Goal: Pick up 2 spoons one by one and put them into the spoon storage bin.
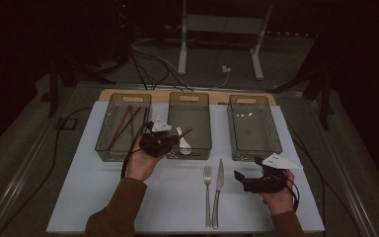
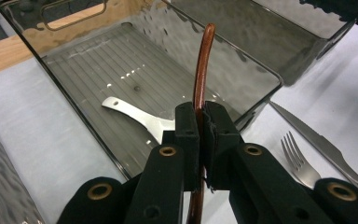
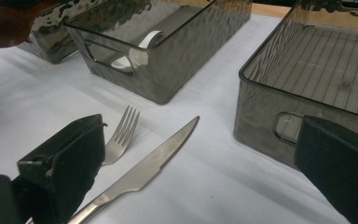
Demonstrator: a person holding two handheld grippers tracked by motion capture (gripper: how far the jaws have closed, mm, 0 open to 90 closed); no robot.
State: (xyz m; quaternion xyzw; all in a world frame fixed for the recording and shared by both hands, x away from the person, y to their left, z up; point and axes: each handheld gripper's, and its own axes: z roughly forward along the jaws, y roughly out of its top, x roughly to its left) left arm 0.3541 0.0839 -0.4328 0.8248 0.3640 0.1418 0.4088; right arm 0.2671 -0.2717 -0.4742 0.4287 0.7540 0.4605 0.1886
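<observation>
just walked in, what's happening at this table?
A person is sorting cutlery into three smoked bins. The left hand-held gripper is shut on a brown wooden utensil over the middle bin, which holds a white spoon. The right hand-held gripper rests open beside the fork and knife on the table.

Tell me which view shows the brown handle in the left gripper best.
The left gripper view: the brown handle runs up close and sharp from between the shut jaws of the left gripper. In the high view it is a small reddish sliver. The right gripper view shows a brown blur at the top left corner.
</observation>
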